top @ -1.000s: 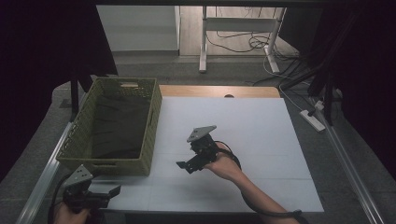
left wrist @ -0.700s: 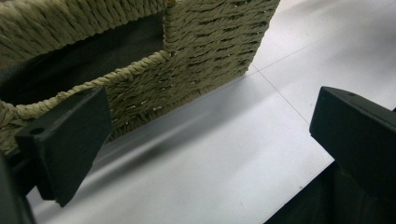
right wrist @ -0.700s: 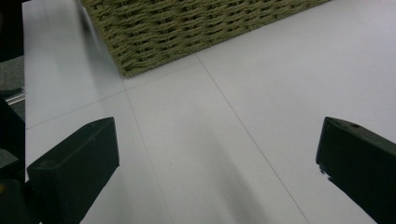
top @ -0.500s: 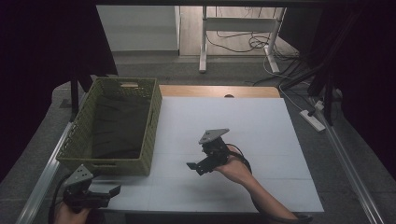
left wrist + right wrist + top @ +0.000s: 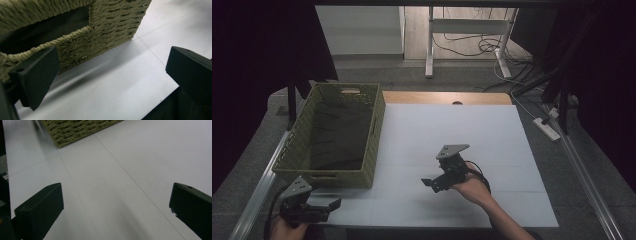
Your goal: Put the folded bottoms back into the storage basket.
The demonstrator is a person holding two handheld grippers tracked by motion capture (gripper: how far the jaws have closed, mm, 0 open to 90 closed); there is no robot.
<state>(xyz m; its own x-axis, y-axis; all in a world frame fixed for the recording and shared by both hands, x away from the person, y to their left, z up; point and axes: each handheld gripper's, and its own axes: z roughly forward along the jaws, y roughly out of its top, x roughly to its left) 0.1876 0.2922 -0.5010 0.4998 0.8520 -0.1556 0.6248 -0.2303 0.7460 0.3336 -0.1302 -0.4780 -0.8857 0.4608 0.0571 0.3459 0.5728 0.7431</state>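
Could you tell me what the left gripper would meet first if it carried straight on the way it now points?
Probably the woven basket: the left gripper, jaws open, points over bare table at its near wall.

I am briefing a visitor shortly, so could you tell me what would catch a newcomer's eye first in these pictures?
The olive-green woven basket stands out at the left of the white table top, with dark cloth inside it. The right gripper, held in a hand, sits over the bare middle-front of the table with its jaws wide apart. The left gripper waits open at the near left corner, just in front of the basket.
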